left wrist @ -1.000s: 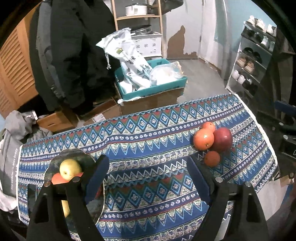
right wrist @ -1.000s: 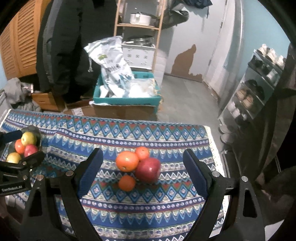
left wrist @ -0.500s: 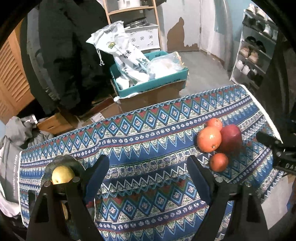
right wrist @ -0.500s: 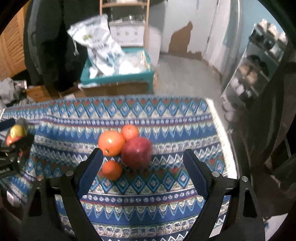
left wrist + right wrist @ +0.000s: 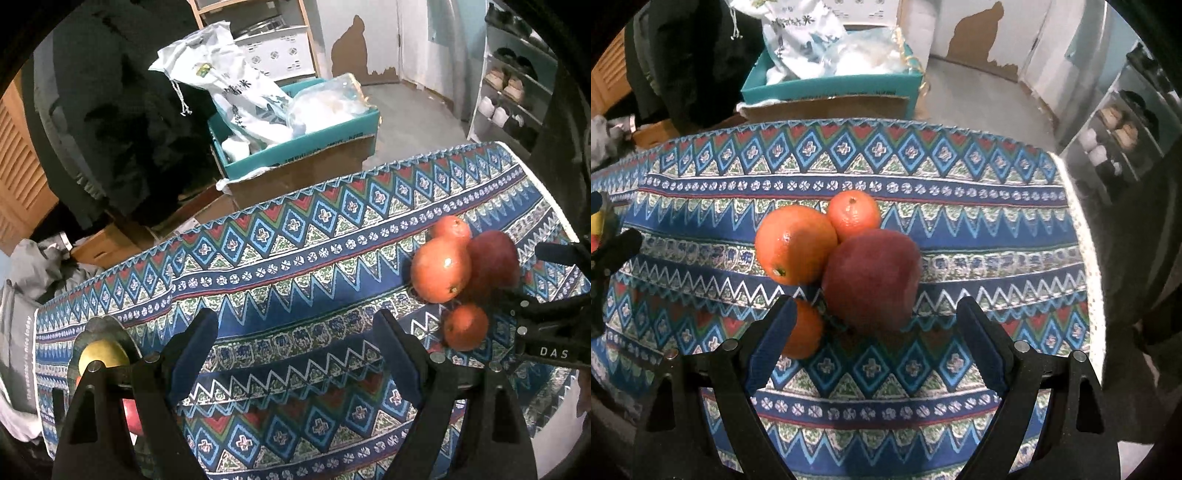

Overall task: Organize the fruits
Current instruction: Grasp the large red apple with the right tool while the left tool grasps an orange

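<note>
One yellow round fruit (image 5: 103,352) sits in our dark round bowl (image 5: 99,325) lower left; both black grippers, left (image 5: 295,354) and right (image 5: 875,339), gape empty.

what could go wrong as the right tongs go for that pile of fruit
1. The red apple touches the large orange and the far small orange; closing the right tongs on it may nudge them into rolling.
2. The near small orange sits against the left finger, so it could get knocked aside.
3. The pile lies near the tablecloth edge; loose fruit may roll off.
</note>
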### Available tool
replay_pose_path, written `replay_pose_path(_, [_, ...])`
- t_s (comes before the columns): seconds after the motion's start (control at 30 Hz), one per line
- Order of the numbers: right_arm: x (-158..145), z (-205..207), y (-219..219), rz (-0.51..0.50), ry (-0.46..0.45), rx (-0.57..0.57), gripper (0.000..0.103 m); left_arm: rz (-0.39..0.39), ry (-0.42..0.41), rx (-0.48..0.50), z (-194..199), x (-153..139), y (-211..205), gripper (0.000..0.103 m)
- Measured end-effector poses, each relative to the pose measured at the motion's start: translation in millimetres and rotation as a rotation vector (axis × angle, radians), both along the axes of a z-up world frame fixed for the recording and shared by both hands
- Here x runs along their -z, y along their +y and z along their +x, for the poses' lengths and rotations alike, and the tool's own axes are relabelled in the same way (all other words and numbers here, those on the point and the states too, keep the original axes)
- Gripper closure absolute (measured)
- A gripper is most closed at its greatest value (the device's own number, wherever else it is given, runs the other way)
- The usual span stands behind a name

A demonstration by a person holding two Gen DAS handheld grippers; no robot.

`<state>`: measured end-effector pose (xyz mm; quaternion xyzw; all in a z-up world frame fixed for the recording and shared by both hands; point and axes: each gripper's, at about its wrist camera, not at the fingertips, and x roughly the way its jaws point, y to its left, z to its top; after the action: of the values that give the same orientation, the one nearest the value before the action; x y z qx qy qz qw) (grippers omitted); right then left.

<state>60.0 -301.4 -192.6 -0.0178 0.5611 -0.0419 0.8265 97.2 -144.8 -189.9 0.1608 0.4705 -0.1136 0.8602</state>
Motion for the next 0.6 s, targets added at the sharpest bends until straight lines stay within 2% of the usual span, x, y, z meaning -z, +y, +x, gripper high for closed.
replay_pose_path(0.37, [31.9,17.4,-7.0,0.032,0.069,0.015,0.016,0.005,0.041,0.007,10.6,19.3,-8.1,0.016])
replay_pose_path(0.43, [38.6,19.2,-9.0,0.032,0.079,0.021,0.020,0.002,0.048,0.010,10.4,21.0,-9.4,0.016])
replay_pose_path(0.5, [44.3,21.3,-11.0,0.068,0.086,0.025,0.027,-0.002,0.054,0.018,9.5,21.9,-11.5,0.016])
replay_pose_path(0.6, [51.8,23.9,-11.3,0.110,0.094,0.033,0.031,-0.008,0.061,0.032,7.7,21.8,-14.5,0.016])
